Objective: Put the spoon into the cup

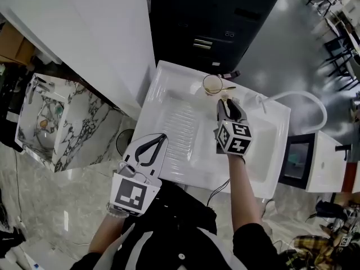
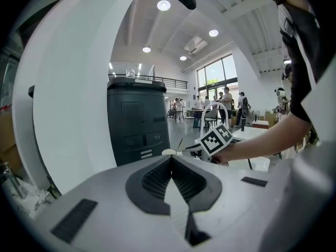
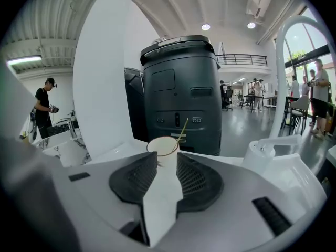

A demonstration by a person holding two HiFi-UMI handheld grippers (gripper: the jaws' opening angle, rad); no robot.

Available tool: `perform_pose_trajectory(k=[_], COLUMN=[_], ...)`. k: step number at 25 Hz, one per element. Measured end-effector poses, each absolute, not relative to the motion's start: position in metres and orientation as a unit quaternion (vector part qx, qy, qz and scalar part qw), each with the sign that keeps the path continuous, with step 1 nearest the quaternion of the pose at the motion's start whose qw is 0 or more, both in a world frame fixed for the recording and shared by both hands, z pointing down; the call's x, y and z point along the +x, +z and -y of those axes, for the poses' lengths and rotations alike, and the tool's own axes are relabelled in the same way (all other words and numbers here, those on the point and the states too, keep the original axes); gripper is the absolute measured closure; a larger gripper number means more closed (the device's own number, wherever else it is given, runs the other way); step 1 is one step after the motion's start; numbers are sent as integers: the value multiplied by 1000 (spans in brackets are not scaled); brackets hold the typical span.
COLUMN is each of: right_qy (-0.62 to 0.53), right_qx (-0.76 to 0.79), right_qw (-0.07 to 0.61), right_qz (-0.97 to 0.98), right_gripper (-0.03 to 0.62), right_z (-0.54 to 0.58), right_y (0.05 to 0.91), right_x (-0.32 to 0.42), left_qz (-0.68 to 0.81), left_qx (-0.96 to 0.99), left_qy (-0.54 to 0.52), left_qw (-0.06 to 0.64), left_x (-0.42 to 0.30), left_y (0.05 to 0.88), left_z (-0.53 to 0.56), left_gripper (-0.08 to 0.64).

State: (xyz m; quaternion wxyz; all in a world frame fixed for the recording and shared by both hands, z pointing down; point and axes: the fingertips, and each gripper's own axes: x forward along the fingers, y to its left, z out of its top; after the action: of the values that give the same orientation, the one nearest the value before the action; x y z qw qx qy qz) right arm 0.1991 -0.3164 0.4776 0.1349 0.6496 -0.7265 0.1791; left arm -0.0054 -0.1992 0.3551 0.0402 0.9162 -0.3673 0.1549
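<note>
Leaning in the cup [image 3: 163,147], spoon [image 3: 181,129] just beyond right hand-held gripper [image 3: 167,157], jaws released, empty.

- In the right gripper view, the foot and lower wall of the cup [image 3: 163,147] are hidden behind the spread pads [image 3: 134,180] of the right tongs [image 3: 167,159]. Only the cup's rim and upper wall show.
- The bowl of the spoon [image 3: 181,129] is out of sight inside the cup. Only its thin handle rises over the rim.
- In the left gripper view the cup is a pale sliver above the closed tips of the left tongs [image 2: 171,158], which cover the rest of it.
- To the cup's right, the arch of the white faucet [image 3: 294,41] is cut off at the right gripper view's edge.
- In the head view, the person's arm covers part of the counter [image 1: 169,94] below the cup.
- The people [image 3: 317,96] far behind the cup are too small to make out.
</note>
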Motion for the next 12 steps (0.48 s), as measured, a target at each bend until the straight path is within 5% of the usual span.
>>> perform_pose_trajectory(k=[2,6,12], right_qy=[184,167,140], right_qx=[651,658,648], right_qw=[130,138,143], right_qz=[725,721,735], right_gripper=[478,591,591], right_z=[307,292,270], right_y=[478,474,457], right_x=[201,207,199], left_qz=[363,354,342], left_qx=[918,921,927], left_qy=[155,155,153], left_qw=[40,40,27], left_x=[-2,4,14], left_y=[356,359,359], left_z=[198,197,195], left_gripper=[560,560,559])
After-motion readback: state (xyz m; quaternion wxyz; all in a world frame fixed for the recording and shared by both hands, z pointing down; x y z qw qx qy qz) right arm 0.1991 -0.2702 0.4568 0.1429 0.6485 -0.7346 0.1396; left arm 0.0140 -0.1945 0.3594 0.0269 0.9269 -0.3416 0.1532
